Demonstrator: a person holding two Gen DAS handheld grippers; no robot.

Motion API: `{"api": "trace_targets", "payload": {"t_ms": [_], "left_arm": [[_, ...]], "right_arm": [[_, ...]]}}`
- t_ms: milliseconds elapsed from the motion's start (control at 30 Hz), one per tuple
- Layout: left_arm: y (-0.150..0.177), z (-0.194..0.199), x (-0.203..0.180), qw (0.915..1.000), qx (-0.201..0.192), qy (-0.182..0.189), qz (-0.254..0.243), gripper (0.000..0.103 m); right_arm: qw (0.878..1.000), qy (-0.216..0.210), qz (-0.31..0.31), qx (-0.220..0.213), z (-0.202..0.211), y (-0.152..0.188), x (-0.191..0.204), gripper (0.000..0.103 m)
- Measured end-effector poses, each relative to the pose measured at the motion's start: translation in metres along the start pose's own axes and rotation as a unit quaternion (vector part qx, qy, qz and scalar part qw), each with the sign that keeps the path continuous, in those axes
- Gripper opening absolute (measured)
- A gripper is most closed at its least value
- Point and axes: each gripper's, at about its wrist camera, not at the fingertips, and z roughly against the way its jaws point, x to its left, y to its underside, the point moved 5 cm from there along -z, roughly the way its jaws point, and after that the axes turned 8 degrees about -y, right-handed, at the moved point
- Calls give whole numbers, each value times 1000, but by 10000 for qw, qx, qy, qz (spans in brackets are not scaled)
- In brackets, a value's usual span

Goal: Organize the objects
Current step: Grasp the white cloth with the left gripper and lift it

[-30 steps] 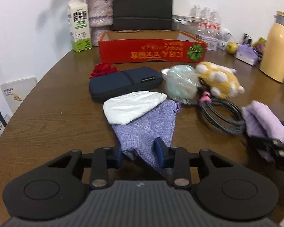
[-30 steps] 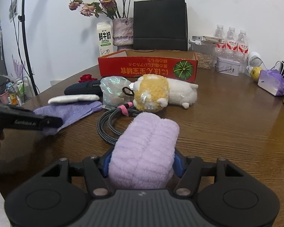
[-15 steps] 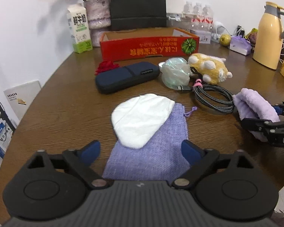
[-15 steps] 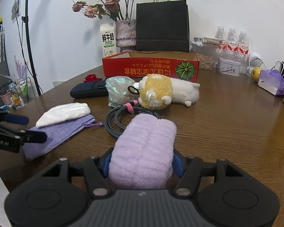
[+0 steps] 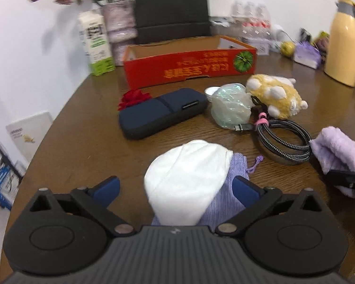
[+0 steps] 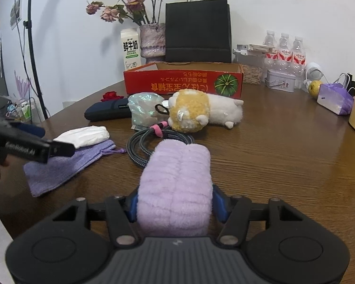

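- The left gripper (image 5: pixel 175 188) has its jaws spread as wide as they go and still widening; a second ago they were pinching the near end of the flat lilac woven drawstring pouch (image 5: pixel 227 203), and now its blue pads stand clear on either side, touching nothing.
- Let go, the pouch lies flat at the near edge of the brown wooden table (image 5: pixel 82 142), with the soft white folded cloth (image 5: pixel 187 177) resting on top of it.
- The right gripper (image 6: pixel 175 207) is tightening its jaws on the fluffy lavender plush roll (image 6: pixel 177 179), which bulges between the pads, near the coiled black braided cable (image 6: pixel 158 139).
- I'd say the pouch step is finished here, while the roll is being readied for a carry, probably to the open red cardboard box (image 6: pixel 184 81) at the far side.
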Motion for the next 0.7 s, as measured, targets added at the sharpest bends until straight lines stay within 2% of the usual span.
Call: {"api": "trace_targets", "payload": {"t_ms": [133,233,300,333,467,700], "left_arm": [[-4,-15,-8,9994,112,97,-321,103],[-4,-24,-7,9995,153,168,-229,102],[-2,-25,-4,9993,150,341,-48,89],[-1,-24,-2,9989,164,441,22,78],[1,-18,2,9990,96,417,132,74],[5,-9,11,9992,51,326,242,74]], "right_arm": [[9999,47,-104,-95,3,-2,-6,50],[9997,123,-146,-132,4,-4,-11,50],[9997,153,-135,-143,4,-5,-13,50],[9997,161,-127,-150,4,-6,-13,50],[9998,143,-74,-127,0,-9,-11,50],[9998,115,-42,-130,-2,-11,-8,50]]}}
